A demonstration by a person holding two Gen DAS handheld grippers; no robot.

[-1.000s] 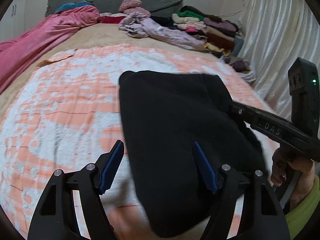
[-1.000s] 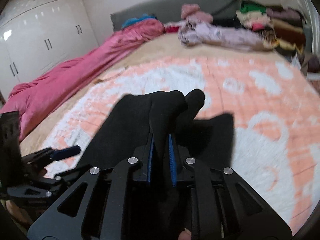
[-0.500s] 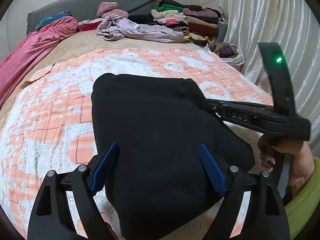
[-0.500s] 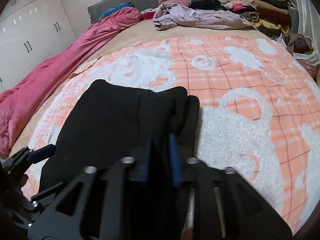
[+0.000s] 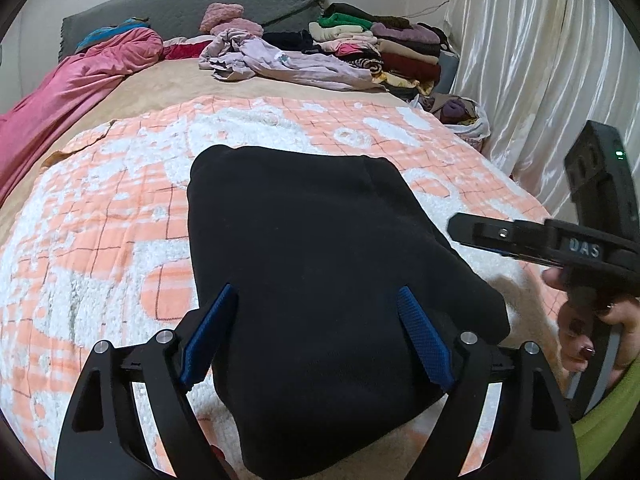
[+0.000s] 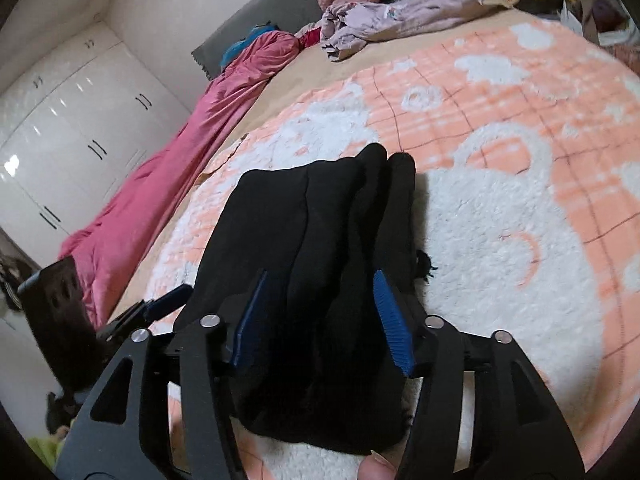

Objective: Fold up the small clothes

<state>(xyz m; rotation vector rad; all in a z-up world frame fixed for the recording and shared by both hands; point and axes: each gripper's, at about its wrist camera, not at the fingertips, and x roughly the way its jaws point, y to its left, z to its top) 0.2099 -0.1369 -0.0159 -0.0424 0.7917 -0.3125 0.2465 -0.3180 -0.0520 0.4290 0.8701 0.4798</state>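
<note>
Right gripper (image 6: 316, 316) has let go: a sec ago its pads were pinched on a bunched edge of the black garment (image 5: 320, 280), now jaws have just been opening to abt half-wide, cloth lying between them but pads not pressing. From the left view its tip sits off the garment's right edge, clear of the fabric. Left gripper (image 5: 316, 336) went a bit wider too, jaws near full spread, straddling the garment's near end w/o gripping; nothing held.

Garment lies folded into a compact block on the peach-and-white blanket (image 5: 100, 240), mid-bed, w/ thick rolled folds along its right side in the right view.

Risks, as I judge them:
- Those rolled folds look springy; w/ no grip on them they may relax & open the fold.
- Blue pads are textured, the knit fuzzy; pulling the right gripper back low could snag & drag the top layer.
- Blanket is plush & soft, so pressing down to flatten may shift the whole block instead.
- Left jaws straddle the near end; closing there grabs several layers at once & skews the stack.
</note>
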